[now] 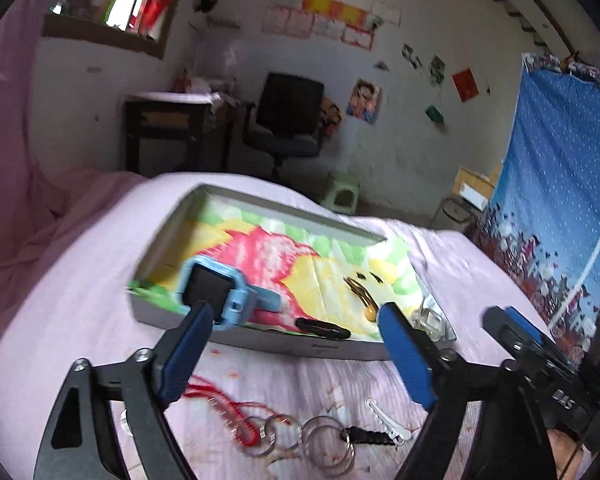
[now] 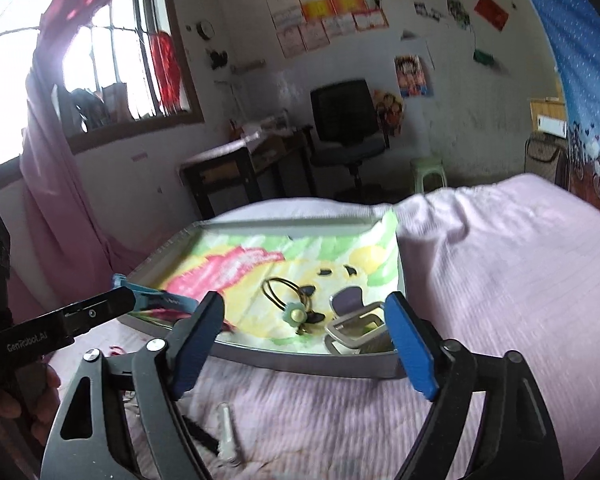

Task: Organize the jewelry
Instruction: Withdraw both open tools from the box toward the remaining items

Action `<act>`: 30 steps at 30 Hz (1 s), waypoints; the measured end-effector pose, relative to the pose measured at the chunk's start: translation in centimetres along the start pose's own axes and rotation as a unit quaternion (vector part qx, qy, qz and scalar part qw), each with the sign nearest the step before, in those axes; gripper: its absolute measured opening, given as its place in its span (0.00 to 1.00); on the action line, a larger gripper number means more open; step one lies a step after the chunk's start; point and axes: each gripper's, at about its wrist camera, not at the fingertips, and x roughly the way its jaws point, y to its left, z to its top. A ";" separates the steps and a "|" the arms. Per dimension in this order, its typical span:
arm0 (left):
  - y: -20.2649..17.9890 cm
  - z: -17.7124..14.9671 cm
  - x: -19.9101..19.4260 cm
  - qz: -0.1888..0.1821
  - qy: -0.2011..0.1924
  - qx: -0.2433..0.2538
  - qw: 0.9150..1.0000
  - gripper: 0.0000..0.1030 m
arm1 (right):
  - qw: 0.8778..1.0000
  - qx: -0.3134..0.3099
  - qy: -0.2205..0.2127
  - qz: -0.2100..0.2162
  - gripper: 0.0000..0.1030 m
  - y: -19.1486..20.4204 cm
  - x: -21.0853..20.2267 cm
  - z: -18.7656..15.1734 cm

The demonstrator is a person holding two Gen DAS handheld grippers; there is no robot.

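A: Left wrist view. The left gripper (image 1: 296, 332) has its jaws spread wide with nothing between them. Ahead lies the shallow box (image 1: 260, 342) on the pink bedspread (image 1: 60, 280). In the box: a blue watch (image 1: 220, 288) by the near-left wall, a black hair clip (image 1: 324, 328) at the near wall, a dark hair tie (image 2: 288, 292) right of centre.

B: Outside the box, nearer the camera: a red cord (image 1: 220, 404), metal rings (image 1: 324, 440) and a white clip (image 1: 388, 420).

A: Right wrist view. The right gripper (image 2: 308, 344) is likewise released and empty. A clear buckle-like piece (image 2: 360, 328) sits in the box's near-right corner.

B: Judgement: loose items remain. Best to drop low over the rings, pinch one rim squarely, and lift clear of the box wall before releasing.
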 end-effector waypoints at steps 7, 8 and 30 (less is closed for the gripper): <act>1.1 -1.1 -4.8 0.022 -0.054 0.011 0.998 1.00 | 0.999 -0.032 -0.044 0.003 0.99 1.8 -4.3 -0.1; 1.2 -1.3 -5.3 0.023 -0.058 0.012 0.998 1.00 | 0.998 -0.038 -0.048 0.001 0.99 2.1 -5.0 -0.4; 7.0 -6.5 -7.8 0.070 -0.012 0.035 0.997 1.00 | 0.992 -0.122 0.040 0.020 0.99 7.5 -6.2 -5.8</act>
